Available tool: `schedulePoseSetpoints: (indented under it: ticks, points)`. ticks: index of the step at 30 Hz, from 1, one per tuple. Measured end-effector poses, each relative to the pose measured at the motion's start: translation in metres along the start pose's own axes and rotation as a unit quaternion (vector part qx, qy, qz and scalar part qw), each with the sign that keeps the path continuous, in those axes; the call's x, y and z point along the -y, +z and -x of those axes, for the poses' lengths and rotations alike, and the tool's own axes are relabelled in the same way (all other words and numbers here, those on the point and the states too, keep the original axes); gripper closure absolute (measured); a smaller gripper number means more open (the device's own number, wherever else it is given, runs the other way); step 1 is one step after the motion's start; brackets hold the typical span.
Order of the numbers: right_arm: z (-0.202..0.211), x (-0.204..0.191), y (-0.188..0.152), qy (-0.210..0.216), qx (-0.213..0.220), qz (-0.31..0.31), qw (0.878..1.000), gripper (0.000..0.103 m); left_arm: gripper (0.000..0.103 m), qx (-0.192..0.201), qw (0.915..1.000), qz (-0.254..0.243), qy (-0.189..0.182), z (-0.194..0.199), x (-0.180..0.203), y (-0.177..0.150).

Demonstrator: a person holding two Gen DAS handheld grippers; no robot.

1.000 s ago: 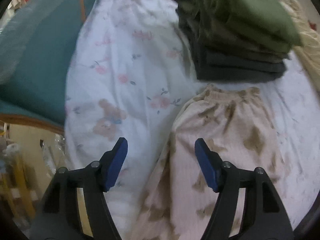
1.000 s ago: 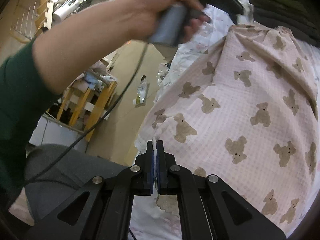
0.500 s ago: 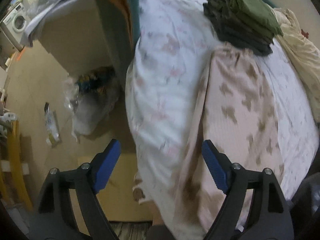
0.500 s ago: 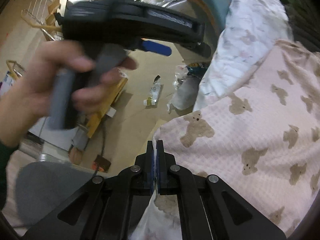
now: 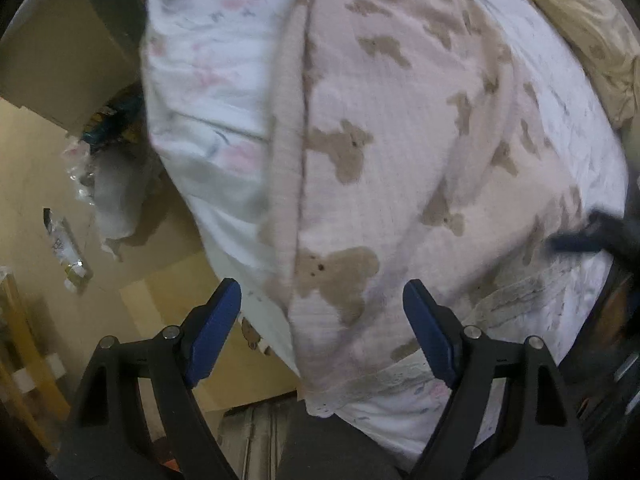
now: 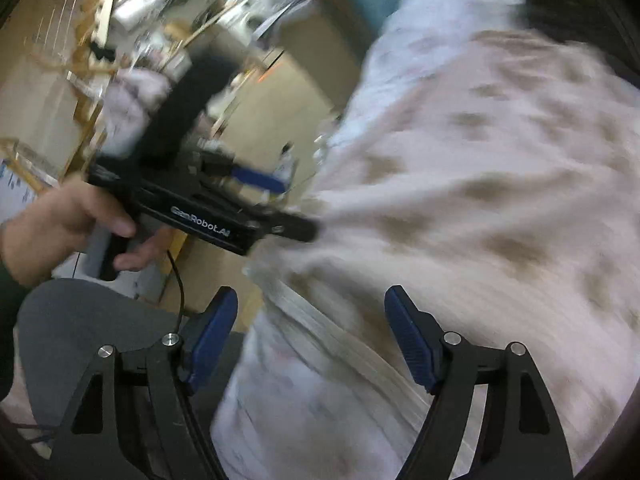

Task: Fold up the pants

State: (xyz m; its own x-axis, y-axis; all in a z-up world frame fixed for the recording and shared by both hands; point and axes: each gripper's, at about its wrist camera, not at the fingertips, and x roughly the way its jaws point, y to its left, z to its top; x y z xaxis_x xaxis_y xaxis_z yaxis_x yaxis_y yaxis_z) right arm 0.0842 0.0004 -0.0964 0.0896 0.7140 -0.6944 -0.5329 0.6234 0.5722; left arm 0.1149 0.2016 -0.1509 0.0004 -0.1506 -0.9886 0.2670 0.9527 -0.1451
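Pink pants (image 5: 400, 140) printed with brown teddy bears lie lengthwise on the bed, their lace-trimmed hem at the bed's near edge. My left gripper (image 5: 320, 286) points down over that hem end, open, with the cloth below its blue fingers. In the right wrist view a hand (image 6: 60, 224) holds the left gripper (image 6: 280, 204) at the left edge of the pants (image 6: 480, 200). My right gripper (image 6: 311, 292) is opening its jaws; the hem lies under them, and the pads do not press on it. It shows as a dark blur, the right gripper (image 5: 580, 240), at the pants' right side.
A white floral sheet (image 5: 200, 60) covers the bed. A beige blanket (image 5: 580, 20) lies at the far right. Left of the bed are a cardboard box (image 5: 52, 40), a plastic bag (image 5: 116, 200) and litter on the floor (image 5: 64, 248). A grey knee (image 6: 80, 312) is close below.
The left gripper travelled from the waistband end down to the hem at the bed's near edge. The right gripper, shut on the hem before, now stands apart from it.
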Motion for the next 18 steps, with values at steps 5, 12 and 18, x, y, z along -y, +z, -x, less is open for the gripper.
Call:
schedulePoseSetpoints:
  ticks: [5, 12, 18]
  points:
    - [0.094, 0.086, -0.042, -0.055, 0.075, -0.136, 0.986, 0.024, 0.045, -0.050, 0.9972, -0.001, -0.055, -0.029, 0.005, -0.010]
    - [0.099, 0.155, -0.101, -0.062, 0.055, -0.290, 0.953, 0.027, 0.077, -0.062, 0.9973, -0.017, -0.034, -0.023, 0.019, -0.008]
    - [0.061, 0.132, -0.110, -0.056, 0.000, -0.249, 0.967, 0.091, 0.101, -0.052, 0.9966, -0.061, 0.016, 0.009, 0.048, -0.010]
